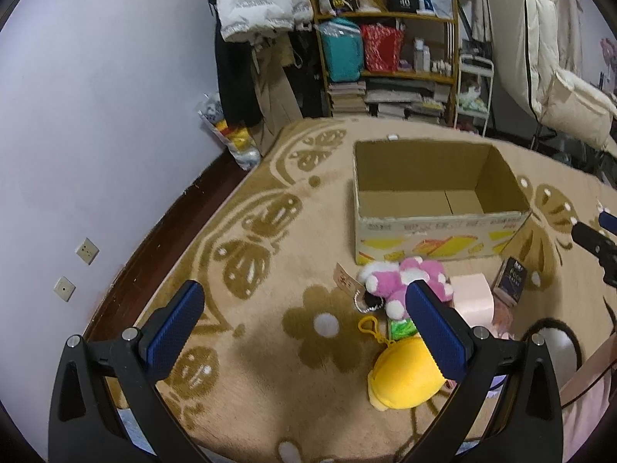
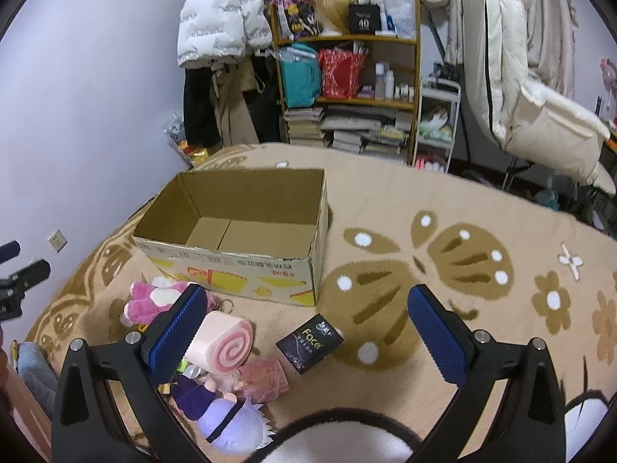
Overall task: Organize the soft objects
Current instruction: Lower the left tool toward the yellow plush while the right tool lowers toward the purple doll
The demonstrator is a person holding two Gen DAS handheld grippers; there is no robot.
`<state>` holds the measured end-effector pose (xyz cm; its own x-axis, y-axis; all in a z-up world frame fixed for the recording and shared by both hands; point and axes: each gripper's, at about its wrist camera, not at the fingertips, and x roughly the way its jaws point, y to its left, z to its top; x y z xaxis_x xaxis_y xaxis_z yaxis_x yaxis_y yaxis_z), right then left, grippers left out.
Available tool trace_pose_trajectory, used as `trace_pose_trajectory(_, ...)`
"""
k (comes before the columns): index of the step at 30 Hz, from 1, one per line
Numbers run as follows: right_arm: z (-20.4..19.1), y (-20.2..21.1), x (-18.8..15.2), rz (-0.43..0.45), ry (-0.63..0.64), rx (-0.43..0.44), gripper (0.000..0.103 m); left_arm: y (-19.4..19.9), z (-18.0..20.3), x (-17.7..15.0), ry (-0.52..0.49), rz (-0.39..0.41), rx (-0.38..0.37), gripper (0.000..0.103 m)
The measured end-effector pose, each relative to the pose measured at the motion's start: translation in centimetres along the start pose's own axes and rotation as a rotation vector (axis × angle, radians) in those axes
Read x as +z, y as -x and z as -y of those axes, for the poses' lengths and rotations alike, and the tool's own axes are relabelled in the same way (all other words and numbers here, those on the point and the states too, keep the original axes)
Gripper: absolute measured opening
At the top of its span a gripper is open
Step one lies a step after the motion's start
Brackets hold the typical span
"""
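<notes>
Grippers, left (image 1: 304, 332) and right (image 2: 308, 333), hovering wide open, holding nothing; cardboard box (image 2: 246, 274) waiting empty; risk: snagging black carton (image 2: 309, 343) beside toys.

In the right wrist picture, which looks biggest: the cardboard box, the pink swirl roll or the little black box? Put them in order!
Largest to smallest, as they look in the right wrist view:
1. cardboard box, though it lies farthest away
2. pink swirl roll
3. little black box

The roll and black box look close in size, so that order is unsure.
</notes>
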<state>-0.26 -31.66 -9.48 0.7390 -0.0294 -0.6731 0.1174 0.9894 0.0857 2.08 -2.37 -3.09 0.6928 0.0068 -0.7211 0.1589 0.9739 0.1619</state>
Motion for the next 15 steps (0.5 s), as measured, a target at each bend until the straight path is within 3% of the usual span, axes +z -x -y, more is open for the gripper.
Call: trace_pose_trajectory(15, 0.0, -5.3, -1.0, -0.251, -0.088, 0.145, 0.103, -5.9, 3.2, -1.0, 0.032, -0.246, -0.143, 0.103)
